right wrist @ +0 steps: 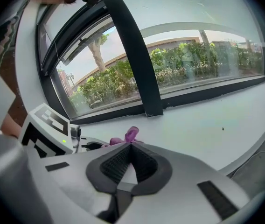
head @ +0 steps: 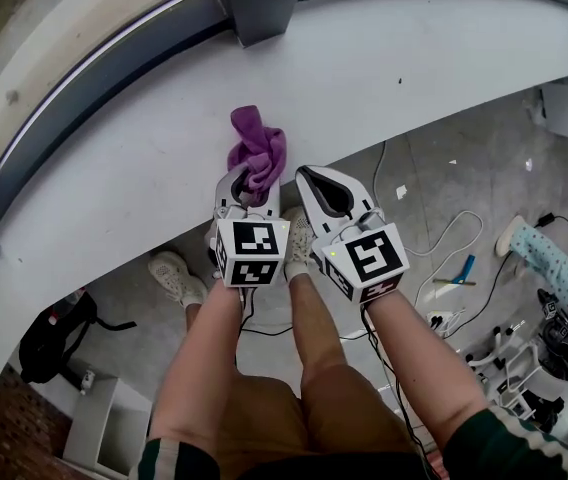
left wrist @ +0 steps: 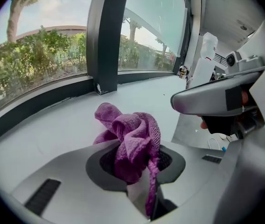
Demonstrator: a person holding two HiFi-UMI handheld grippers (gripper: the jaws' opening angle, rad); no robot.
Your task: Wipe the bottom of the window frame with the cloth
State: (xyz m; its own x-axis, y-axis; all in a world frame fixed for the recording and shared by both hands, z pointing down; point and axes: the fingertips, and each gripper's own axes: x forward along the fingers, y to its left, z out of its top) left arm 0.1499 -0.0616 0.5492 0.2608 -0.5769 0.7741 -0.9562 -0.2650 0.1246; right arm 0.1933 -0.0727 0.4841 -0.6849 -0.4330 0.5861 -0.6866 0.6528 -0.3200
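Left gripper [head: 246, 180] pinches the purple cloth [head: 256, 148], bunched above the sill's [head: 394, 63] near edge. Right gripper [head: 316, 180] is pressed together and empty, just beside it. The frame's bottom rail [head: 89, 96] runs lengthwise along the sill's far edge, so I judge the left gripper goes forward.

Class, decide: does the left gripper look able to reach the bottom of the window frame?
Probably yes: the left gripper, shut on the cloth, hangs over bare sill, with nothing between it and the frame.

Right gripper [right wrist: 131, 147], jaws closed and empty, over the white sill [right wrist: 207, 120]; purple cloth [right wrist: 129, 135] just beyond its tips, beside the left gripper [right wrist: 51, 132]
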